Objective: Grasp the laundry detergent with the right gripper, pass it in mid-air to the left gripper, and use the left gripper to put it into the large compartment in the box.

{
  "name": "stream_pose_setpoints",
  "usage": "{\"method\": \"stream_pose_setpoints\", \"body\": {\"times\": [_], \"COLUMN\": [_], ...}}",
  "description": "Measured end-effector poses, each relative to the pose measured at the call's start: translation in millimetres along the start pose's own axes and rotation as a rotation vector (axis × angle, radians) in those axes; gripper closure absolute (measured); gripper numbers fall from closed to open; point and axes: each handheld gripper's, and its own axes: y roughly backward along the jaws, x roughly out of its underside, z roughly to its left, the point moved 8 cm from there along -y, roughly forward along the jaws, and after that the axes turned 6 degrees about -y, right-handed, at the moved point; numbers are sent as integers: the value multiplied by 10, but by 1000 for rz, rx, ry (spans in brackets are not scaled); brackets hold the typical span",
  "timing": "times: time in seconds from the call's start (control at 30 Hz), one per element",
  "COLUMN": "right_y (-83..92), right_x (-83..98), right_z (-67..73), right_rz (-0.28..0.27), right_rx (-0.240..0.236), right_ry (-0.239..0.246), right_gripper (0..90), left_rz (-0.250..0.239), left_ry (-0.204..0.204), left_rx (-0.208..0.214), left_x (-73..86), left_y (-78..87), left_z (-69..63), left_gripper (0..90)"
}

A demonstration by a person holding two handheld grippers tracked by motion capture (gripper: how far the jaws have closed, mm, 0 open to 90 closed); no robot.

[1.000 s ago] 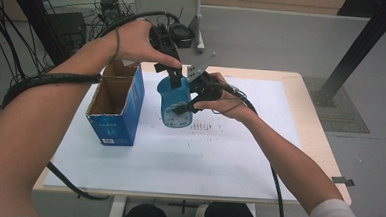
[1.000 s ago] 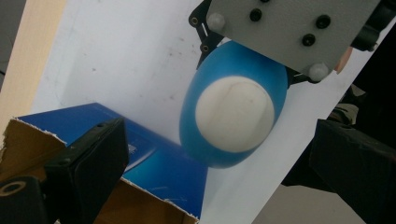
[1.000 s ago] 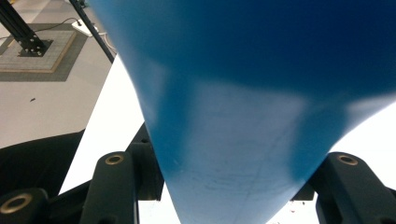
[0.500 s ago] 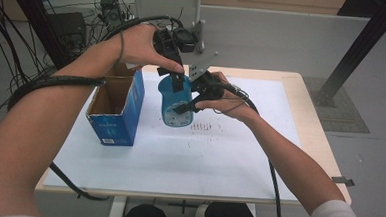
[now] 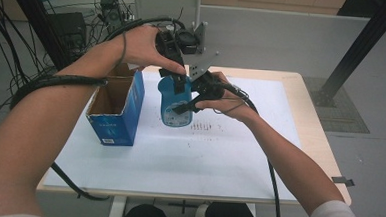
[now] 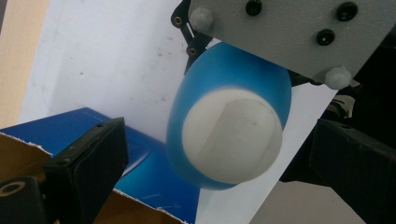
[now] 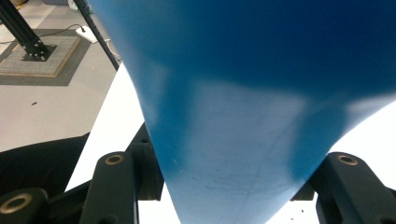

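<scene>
Bottle: I am holding the blue plastic bottle with its flat white end (image 5: 175, 101) in the air above the white table (image 5: 143, 161), beside the open blue cardboard box (image 5: 116, 107).
Right tool (image 5: 198, 91): I am keeping it clenched on the bottle's side.
Left tool (image 5: 178, 77): I am bringing it, jaws released, over the bottle's white end (image 6: 232, 135).
Doing it well: I am centring both open jaws around that end before closing, while the right grip is holding firm.

Right hand-held gripper (image 5: 184, 99) view: the blue bottle (image 7: 247, 93) is cut off up top (way too close), and its label (image 5: 173, 107) print's too small to read.
</scene>
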Motion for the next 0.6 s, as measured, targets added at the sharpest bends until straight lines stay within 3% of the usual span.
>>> {"method": "stream_pose_setpoints", "body": {"times": [0.6], "right_y": [33], "right_x": [-8], "right_z": [16], "right_rz": [-8], "right_rx": [-10], "right_ry": [-5], "right_gripper": [440], "left_rz": [-13], "left_ry": [-27], "left_rx": [15], "left_x": [-65], "left_y": [-87], "left_z": [-45], "left_gripper": [52]}}
